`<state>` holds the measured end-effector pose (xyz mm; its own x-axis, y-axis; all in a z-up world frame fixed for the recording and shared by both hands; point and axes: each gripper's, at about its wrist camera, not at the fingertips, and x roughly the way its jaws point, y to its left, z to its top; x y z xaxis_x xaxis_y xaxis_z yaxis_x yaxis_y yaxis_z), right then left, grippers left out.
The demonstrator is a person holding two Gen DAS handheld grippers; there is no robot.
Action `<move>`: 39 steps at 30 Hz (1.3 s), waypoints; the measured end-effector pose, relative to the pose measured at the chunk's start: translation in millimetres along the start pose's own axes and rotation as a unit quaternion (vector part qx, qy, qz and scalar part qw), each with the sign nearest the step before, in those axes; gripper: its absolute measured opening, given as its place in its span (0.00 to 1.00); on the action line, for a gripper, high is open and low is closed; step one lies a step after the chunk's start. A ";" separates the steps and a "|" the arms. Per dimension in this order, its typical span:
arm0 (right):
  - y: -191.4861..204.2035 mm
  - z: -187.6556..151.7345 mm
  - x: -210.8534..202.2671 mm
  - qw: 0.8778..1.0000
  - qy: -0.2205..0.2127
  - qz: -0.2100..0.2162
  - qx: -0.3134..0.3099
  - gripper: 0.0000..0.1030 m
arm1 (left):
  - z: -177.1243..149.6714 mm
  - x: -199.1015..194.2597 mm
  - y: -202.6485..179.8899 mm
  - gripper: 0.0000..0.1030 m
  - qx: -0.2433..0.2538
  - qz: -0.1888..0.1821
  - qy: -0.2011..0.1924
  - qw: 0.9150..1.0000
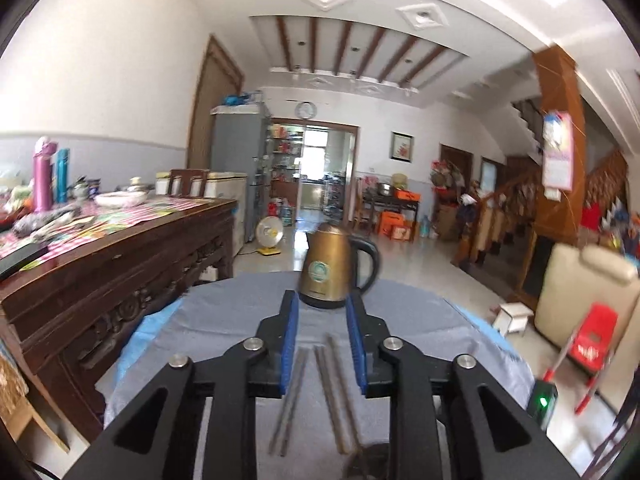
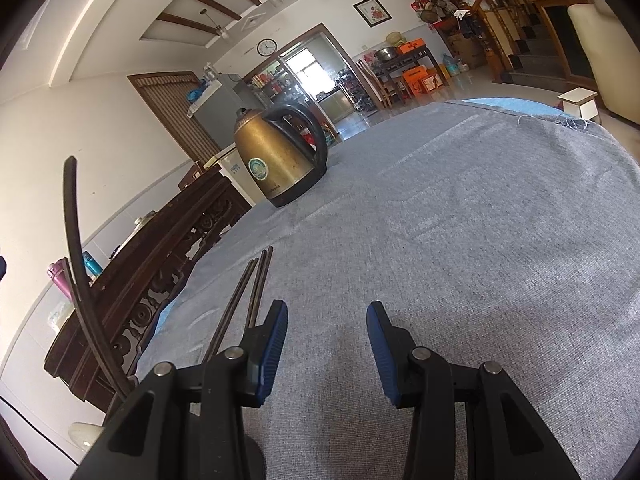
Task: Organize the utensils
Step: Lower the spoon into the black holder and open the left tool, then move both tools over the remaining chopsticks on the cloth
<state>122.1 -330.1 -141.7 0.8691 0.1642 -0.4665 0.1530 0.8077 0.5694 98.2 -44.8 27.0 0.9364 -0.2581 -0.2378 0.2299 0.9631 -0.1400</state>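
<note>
Four thin dark metal chopsticks (image 1: 320, 392) are counted, lying flat on the grey woven tablecloth (image 2: 460, 240) as two loose pairs – straight, slim rods, somewhat blurred. One brass-coloured electric kettle (image 1: 332, 268) with a black handle stands upright beyond them. The left gripper (image 1: 322, 308) is held nearly level above the chopsticks, its ribbed blue pads (image 1: 291, 344) parted and nothing clamped. The right gripper (image 2: 327, 312) is angled downward, released, with bare cloth between its pads – the chopsticks (image 2: 248, 300) lie beside its left finger.
</note>
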 end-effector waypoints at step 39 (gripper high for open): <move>-19.4 8.1 47.0 0.994 0.094 -0.004 0.058 0.45 | -82.7 170.3 110.6 0.46 -0.004 0.051 0.276 0.960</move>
<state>163.7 -342.6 -169.2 0.7665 0.2700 -0.5827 0.2215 0.7405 0.6345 261.1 11.4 -108.4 0.6706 -0.1655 -0.7231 0.1406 0.9855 -0.0951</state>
